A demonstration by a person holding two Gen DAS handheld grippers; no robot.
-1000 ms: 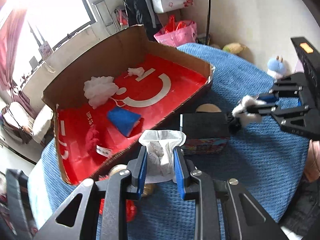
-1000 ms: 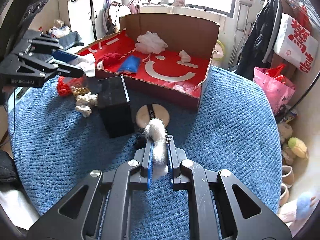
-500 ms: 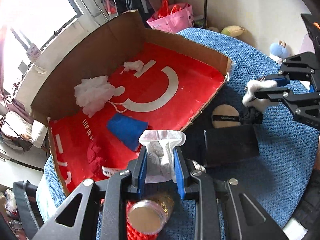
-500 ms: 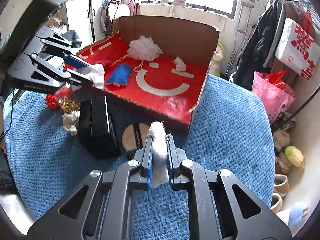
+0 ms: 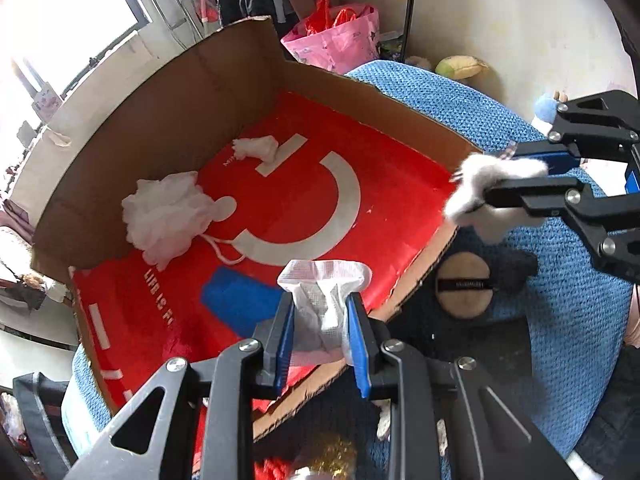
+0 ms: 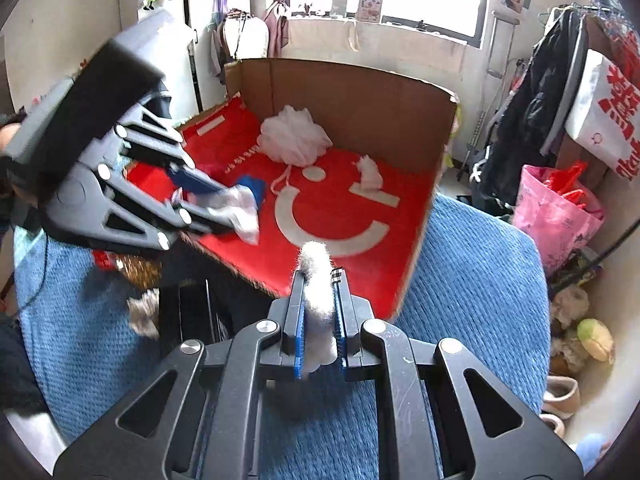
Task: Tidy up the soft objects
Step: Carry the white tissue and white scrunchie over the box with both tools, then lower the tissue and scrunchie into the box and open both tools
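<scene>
An open cardboard box (image 5: 168, 92) with a red floor lies on the blue knitted cover (image 5: 568, 320). My left gripper (image 5: 320, 316) is shut on a crumpled white mesh cloth (image 5: 324, 292) and holds it over the box's near edge; it also shows in the right wrist view (image 6: 236, 208). My right gripper (image 6: 318, 292) is shut on a white fluffy tuft (image 6: 318, 280) at the box's right front corner; the tuft also shows in the left wrist view (image 5: 480, 188). Inside the box lie a white bath pouf (image 5: 164, 216), a blue sponge (image 5: 236, 300) and a small white wad (image 5: 256, 148).
A round beige powder puff (image 5: 466, 284) and a black box (image 6: 188, 320) lie on the cover just outside the cardboard box. A gold and red item (image 5: 324, 460) sits under my left gripper. A pink bag (image 6: 556, 216) and plush toys (image 6: 592, 336) stand beyond the cover's edge.
Both grippers have moved toward the cardboard box with their loads. The left now holds the mesh cloth over the near edge; the right has brought the tuft up to the box's corner.
</scene>
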